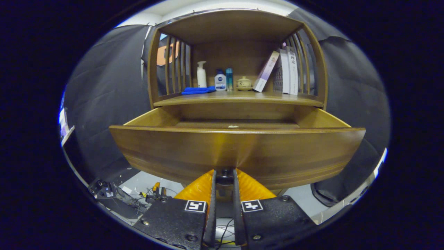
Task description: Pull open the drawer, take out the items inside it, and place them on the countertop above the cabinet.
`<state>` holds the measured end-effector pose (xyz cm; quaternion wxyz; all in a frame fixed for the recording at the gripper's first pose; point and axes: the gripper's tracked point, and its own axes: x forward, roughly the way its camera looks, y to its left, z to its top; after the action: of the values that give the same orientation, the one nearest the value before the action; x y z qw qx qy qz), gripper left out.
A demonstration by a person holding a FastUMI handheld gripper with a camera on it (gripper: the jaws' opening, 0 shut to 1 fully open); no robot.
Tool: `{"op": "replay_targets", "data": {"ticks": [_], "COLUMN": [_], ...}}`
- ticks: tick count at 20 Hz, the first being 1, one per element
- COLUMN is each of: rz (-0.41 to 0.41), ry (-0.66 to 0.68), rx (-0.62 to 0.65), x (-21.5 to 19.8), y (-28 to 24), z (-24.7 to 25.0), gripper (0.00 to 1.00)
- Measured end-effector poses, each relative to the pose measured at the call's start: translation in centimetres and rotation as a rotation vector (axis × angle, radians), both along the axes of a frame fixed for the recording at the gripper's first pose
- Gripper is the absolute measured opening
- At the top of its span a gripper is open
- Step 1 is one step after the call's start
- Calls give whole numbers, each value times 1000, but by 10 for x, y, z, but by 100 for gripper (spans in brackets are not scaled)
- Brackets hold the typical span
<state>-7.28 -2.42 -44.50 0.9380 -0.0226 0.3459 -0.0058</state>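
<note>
The wooden drawer (pixel 236 149) stands pulled well out of the cabinet, its front panel right ahead of my fingers. My gripper (pixel 224 175) is shut on the small dark drawer knob (pixel 224 172) at the lower edge of that panel. Inside the drawer a small pale item (pixel 233 126) barely peeks over the front rim; the rest of the interior is hidden. Above the drawer is the countertop (pixel 239 98), the shelf floor of the cabinet.
On the countertop stand a white pump bottle (pixel 201 74), a white-and-blue bottle (pixel 220 80), a slim blue bottle (pixel 229 78), a small ceramic pot (pixel 244 83), a blue cloth (pixel 197 90) and several books (pixel 282 71). Slatted sides enclose the shelf. Cables and gear (pixel 138 198) lie on the floor below left.
</note>
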Motion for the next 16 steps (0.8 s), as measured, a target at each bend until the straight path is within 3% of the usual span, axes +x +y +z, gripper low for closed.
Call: {"op": "replay_targets", "data": {"ticks": [9,13,16], "rz": [20,74,102], "ry": [60,85,64], "rx": [-18,-57,2], "x": [-17,-27,-20], "y": [7,14,32], "z": [4,27,55], "gripper": [25,36,52]}}
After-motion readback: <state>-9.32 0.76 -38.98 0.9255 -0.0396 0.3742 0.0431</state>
